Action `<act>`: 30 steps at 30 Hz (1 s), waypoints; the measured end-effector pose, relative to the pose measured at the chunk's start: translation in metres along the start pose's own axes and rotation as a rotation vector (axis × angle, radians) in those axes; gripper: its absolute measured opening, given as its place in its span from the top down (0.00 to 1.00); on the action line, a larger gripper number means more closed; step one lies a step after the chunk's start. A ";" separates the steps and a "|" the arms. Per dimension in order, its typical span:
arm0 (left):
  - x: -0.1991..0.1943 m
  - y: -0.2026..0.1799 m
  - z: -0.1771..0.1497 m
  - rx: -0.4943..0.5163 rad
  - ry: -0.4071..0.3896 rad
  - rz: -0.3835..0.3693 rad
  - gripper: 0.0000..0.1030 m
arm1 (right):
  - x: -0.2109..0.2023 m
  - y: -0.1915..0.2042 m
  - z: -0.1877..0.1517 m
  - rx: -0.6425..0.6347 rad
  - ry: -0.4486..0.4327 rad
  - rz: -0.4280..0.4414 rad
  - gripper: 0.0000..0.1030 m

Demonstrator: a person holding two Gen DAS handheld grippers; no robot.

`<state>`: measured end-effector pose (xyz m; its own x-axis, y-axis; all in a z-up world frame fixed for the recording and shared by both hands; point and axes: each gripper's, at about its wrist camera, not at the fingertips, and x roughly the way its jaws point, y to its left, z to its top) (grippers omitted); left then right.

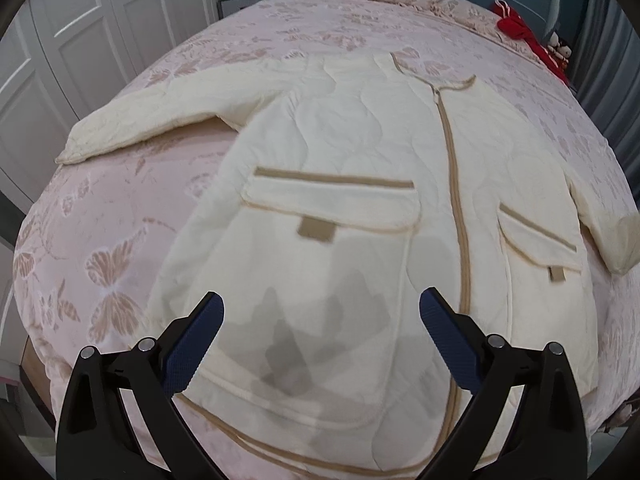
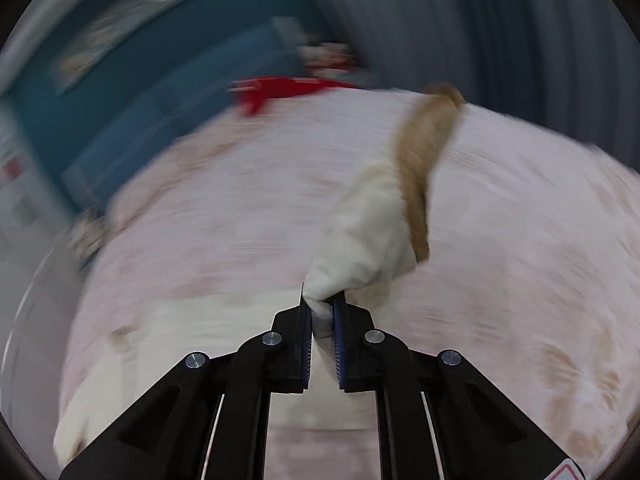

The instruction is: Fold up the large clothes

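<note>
The bed (image 1: 120, 208), under a pink butterfly quilt, is carrying the cream jacket (image 1: 360, 152), which is lying face up and zipped, spread almost flat across the middle. No body fold is showing; the task appears to be at its opening stage. The left sleeve (image 1: 136, 120) is lying stretched out towards the far left. The left gripper (image 1: 322, 320) is hovering over the near hem, jaws released and holding nothing. The right gripper (image 2: 322, 312) is clenching a cream fabric end with tan trim, apparently the right sleeve, lifted off the quilt; the view is blurring. Both sleeves and the body are awaiting folding.
</note>
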<state>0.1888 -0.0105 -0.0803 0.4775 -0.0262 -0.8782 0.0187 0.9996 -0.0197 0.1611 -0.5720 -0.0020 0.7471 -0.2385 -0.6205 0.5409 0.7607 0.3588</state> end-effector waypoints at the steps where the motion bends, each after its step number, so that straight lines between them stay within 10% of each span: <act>1: 0.000 0.003 0.002 -0.007 -0.004 -0.001 0.07 | -0.003 0.041 0.000 -0.074 0.004 0.065 0.91; 9: -0.002 0.052 0.020 -0.110 -0.034 -0.011 0.07 | 0.037 0.275 -0.093 -0.435 0.200 0.395 0.91; 17: 0.006 0.087 0.042 -0.165 -0.050 -0.086 0.07 | 0.103 0.359 -0.215 -0.608 0.425 0.443 0.61; 23: 0.046 0.074 0.072 -0.245 0.033 -0.317 0.07 | 0.050 0.317 -0.227 -0.523 0.381 0.469 0.43; 30: 0.120 0.024 0.099 -0.340 0.169 -0.471 0.18 | 0.057 0.167 -0.176 -0.147 0.359 0.252 0.43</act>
<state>0.3339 0.0096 -0.1388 0.3398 -0.4932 -0.8008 -0.1004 0.8276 -0.5523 0.2255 -0.3526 -0.0999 0.6531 0.1693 -0.7381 0.2795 0.8520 0.4427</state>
